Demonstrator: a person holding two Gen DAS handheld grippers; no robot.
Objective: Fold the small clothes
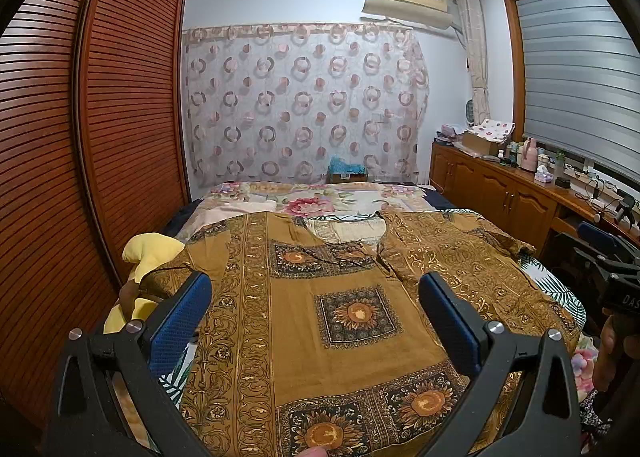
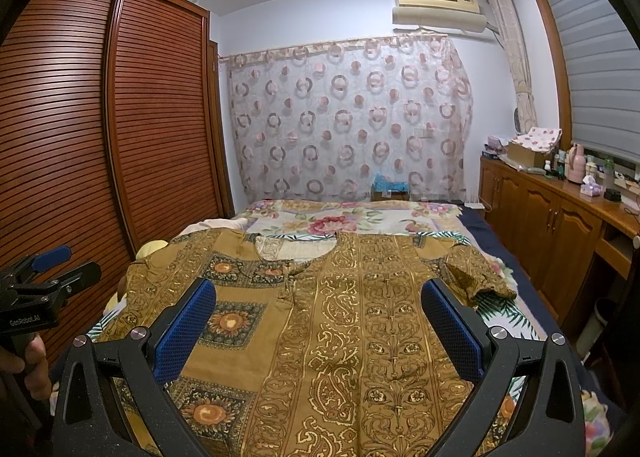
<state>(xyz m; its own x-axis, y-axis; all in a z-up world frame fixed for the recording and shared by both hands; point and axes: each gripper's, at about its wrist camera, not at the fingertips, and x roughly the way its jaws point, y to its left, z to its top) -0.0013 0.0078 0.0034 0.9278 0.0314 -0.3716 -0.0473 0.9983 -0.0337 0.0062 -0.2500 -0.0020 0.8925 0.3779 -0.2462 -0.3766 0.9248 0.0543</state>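
A brown and gold patterned shirt [image 1: 344,313] [image 2: 344,321] lies spread flat on the bed, collar away from me, short sleeves out to each side. My left gripper [image 1: 316,289] hovers open above the shirt's left half, its blue pads wide apart with nothing between them. Over the right half, my right gripper [image 2: 320,297] is open too and holds nothing. The right gripper [image 1: 608,257] also shows at the right edge of the left wrist view. The left gripper [image 2: 60,261] shows at the left edge of the right wrist view, held by a hand.
The bed [image 2: 360,217] has a floral cover. A louvred wooden wardrobe [image 1: 100,137] runs close along the left. A wooden cabinet [image 2: 560,217] with bottles and boxes lines the right wall. A yellow soft toy [image 1: 148,257] lies by the shirt's left sleeve.
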